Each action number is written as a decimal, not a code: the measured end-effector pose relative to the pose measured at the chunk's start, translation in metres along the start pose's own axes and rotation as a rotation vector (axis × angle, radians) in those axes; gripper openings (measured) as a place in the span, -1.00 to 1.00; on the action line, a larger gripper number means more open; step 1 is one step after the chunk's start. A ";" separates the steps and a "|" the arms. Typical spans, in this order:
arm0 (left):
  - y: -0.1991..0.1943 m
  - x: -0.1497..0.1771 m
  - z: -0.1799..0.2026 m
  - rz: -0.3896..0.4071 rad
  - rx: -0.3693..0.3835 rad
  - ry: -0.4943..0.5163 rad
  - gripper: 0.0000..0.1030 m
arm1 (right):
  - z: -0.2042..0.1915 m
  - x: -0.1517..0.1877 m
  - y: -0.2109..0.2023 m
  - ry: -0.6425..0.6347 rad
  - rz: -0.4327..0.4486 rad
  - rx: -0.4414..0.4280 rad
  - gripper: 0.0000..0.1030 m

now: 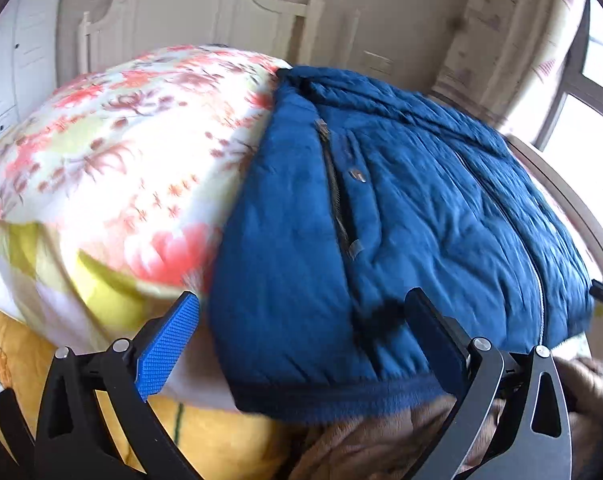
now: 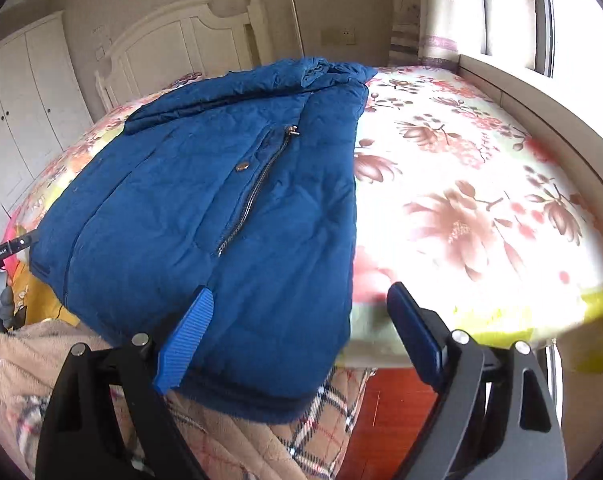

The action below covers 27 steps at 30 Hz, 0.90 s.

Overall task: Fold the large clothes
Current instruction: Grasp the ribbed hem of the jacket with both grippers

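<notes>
Puffy blue quilted zip jacket (image 2: 205, 208) lay mid-frame on floral bedsheet (image 2: 461, 184), white wooden headboard (image 2: 181, 36) upper left, left gripper (image 1: 301, 336) and right gripper (image 2: 301, 328) both spread, pinching nothing.

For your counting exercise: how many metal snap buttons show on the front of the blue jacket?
1. The snap sits mid-front on the jacket, just left of the zipper in the right wrist view. More may be hidden in the folds.

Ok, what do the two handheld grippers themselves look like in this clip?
Both match. The left gripper and right gripper each have black angular linkage arms with triangular cutouts and silver pivot pins, ending in flat fingers faced with ribbed blue pads. No cables or sleeves show.
</notes>
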<state>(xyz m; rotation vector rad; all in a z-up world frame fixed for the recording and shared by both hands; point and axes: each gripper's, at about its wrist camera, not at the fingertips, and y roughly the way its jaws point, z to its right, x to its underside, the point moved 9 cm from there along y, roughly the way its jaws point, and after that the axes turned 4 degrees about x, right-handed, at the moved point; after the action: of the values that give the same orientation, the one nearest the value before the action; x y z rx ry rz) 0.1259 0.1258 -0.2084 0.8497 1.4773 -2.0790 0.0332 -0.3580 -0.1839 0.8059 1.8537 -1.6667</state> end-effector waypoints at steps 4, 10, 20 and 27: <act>0.007 0.010 0.001 -0.004 0.026 -0.042 0.80 | -0.007 0.000 0.002 -0.022 -0.002 0.012 0.57; 0.004 0.011 -0.001 -0.014 0.029 -0.028 0.64 | -0.009 0.010 -0.006 -0.028 -0.019 0.034 0.51; 0.000 0.009 0.008 -0.012 0.006 0.029 0.47 | -0.009 0.037 0.008 0.069 -0.095 -0.045 0.45; -0.009 0.009 0.015 0.009 0.053 0.030 -0.38 | -0.026 0.036 -0.010 -0.002 -0.039 -0.080 -0.70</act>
<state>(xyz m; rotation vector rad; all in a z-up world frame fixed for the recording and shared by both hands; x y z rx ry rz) 0.1096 0.1142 -0.2050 0.9096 1.4367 -2.1162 0.0015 -0.3301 -0.2002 0.7386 1.9337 -1.6050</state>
